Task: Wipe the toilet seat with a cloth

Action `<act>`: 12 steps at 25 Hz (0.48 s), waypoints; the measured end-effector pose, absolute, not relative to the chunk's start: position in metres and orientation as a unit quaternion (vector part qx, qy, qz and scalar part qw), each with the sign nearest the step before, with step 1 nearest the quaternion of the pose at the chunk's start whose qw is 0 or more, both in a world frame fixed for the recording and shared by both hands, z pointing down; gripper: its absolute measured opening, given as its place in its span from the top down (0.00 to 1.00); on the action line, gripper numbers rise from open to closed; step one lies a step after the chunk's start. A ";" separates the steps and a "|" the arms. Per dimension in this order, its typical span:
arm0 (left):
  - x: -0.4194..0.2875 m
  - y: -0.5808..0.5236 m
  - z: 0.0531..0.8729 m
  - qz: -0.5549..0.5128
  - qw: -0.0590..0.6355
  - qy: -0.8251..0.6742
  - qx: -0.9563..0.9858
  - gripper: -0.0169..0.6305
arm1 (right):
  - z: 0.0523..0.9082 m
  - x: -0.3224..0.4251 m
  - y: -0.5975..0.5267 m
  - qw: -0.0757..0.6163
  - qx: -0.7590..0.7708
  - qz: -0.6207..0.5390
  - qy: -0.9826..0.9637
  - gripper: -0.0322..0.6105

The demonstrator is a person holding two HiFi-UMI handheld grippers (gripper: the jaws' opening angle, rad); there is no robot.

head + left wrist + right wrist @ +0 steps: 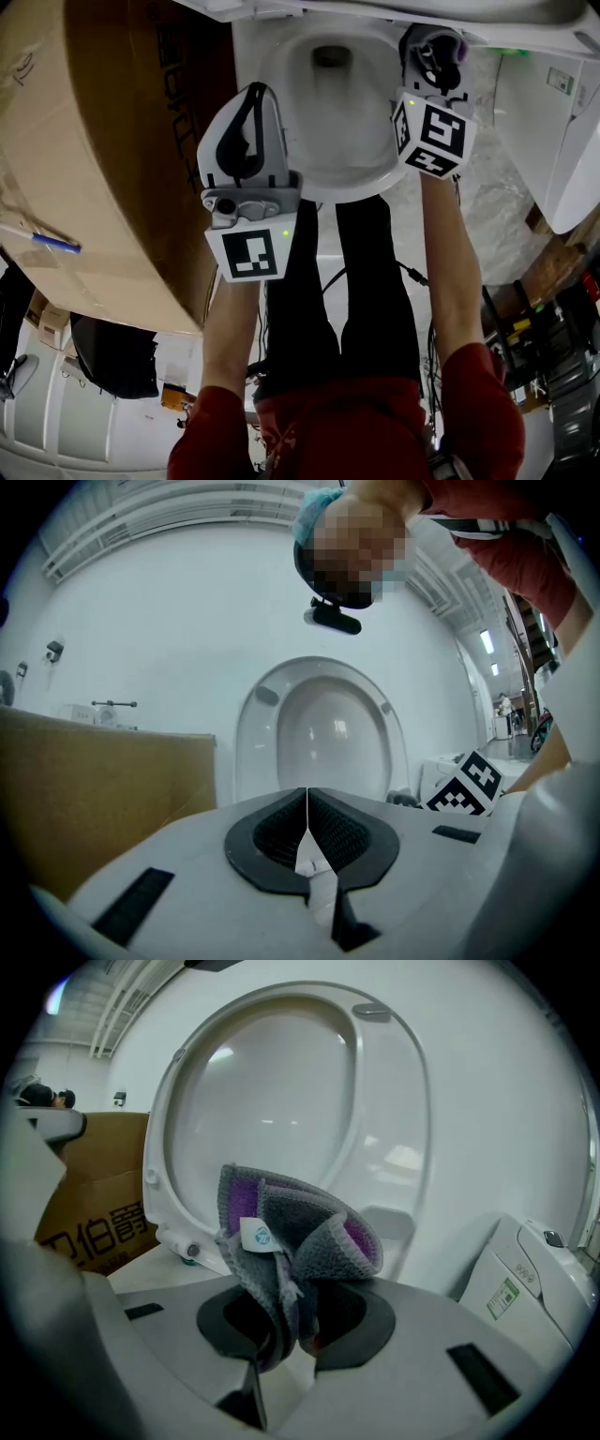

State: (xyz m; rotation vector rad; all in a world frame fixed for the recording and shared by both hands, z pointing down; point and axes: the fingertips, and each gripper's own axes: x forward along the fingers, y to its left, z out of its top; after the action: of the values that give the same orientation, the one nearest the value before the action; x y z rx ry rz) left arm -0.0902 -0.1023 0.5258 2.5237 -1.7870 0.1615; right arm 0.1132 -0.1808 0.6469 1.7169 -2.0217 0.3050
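The white toilet bowl (328,178) lies below me, and its seat and lid (281,1101) stand raised behind it. A grey and purple cloth (291,1241) bunches up out of my right gripper (286,1330), which is shut on it. In the head view that gripper (436,47) holds the cloth (442,45) over the bowl's right rim. My left gripper (259,94) hovers over the bowl's left rim. Its jaws (307,799) are shut with nothing between them and point at the raised seat (319,733).
A big cardboard box (84,159) stands close against the toilet's left side. A white appliance (525,1279) sits to the right of the toilet. The person's black-trousered legs (366,281) stand in front of the bowl, with cables on the floor nearby.
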 end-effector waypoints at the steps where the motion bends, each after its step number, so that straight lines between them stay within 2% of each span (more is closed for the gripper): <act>1: -0.094 -0.102 0.526 0.053 0.023 -0.579 0.813 0.95 | 0.649 0.107 -0.181 0.235 0.622 0.115 -0.738 0.81; 12: -0.161 -0.089 0.550 0.078 0.061 -0.640 0.762 0.95 | 0.673 0.022 -0.180 0.267 0.567 0.155 -0.764 0.81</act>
State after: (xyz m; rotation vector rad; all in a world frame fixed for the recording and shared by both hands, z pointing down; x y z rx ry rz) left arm -0.1610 -0.0886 0.5495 2.3053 -1.9353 0.2372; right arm 0.0219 -0.1798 0.6733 1.5300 -2.0629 0.4171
